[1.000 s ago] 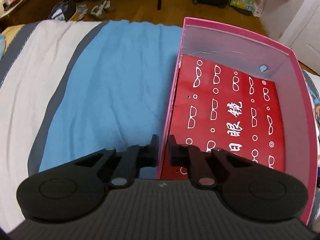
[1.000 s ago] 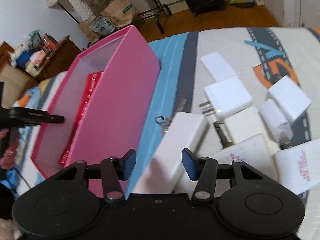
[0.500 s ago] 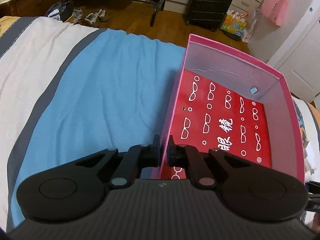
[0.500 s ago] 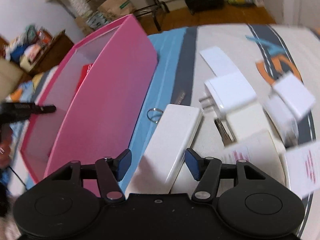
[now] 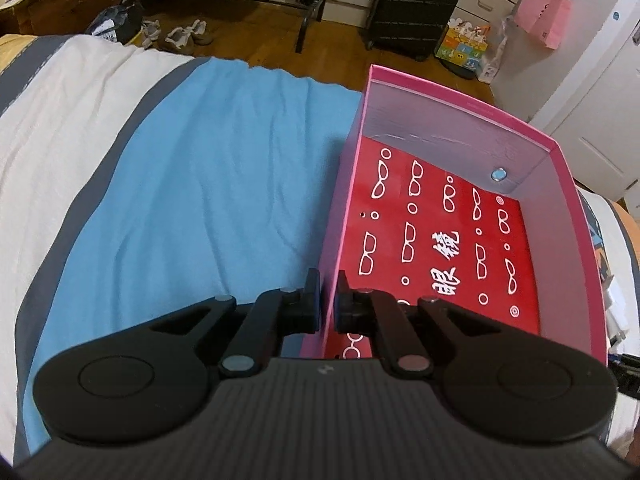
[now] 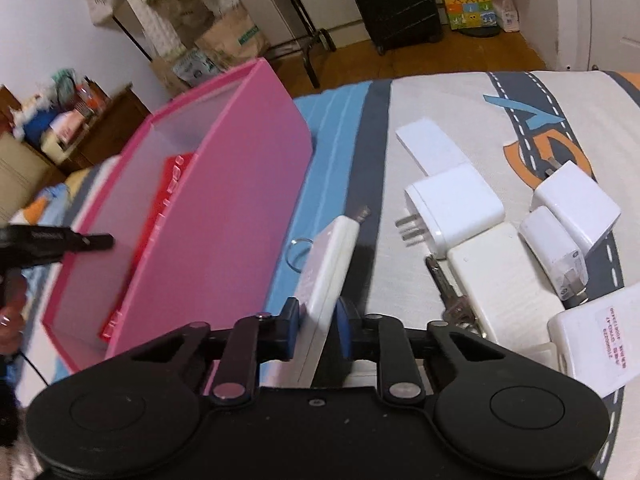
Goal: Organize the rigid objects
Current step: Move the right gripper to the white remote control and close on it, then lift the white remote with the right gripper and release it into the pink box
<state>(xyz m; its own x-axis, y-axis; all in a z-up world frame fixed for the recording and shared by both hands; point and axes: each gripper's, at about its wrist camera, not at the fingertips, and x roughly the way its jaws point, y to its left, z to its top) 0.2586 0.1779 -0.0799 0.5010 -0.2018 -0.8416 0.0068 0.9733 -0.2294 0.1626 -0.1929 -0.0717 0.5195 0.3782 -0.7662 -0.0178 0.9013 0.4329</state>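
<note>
A pink open box (image 5: pixel 348 184) stands on the bed, with a red glasses-print case (image 5: pixel 440 240) lying flat inside. My left gripper (image 5: pixel 328 300) is shut on the box's left wall near its front corner. In the right wrist view the pink box (image 6: pixel 224 208) is at the left. My right gripper (image 6: pixel 318 320) is shut on a flat white device (image 6: pixel 328 264) with a key ring, tilted up on its edge just right of the box. Several white chargers and adapters (image 6: pixel 456 208) lie on the bed to the right.
The bed has a blue, grey and cream cover (image 5: pixel 180 208). The left gripper shows at the box's far wall in the right wrist view (image 6: pixel 60 240). Beyond the bed edge are a wooden floor, shoes (image 5: pixel 184 36), a black suitcase (image 5: pixel 416 4) and paper bags.
My right gripper closed on the flat white device and tipped it up onto its edge. My left gripper stayed shut on the box wall while its view pulled back and tilted up.
</note>
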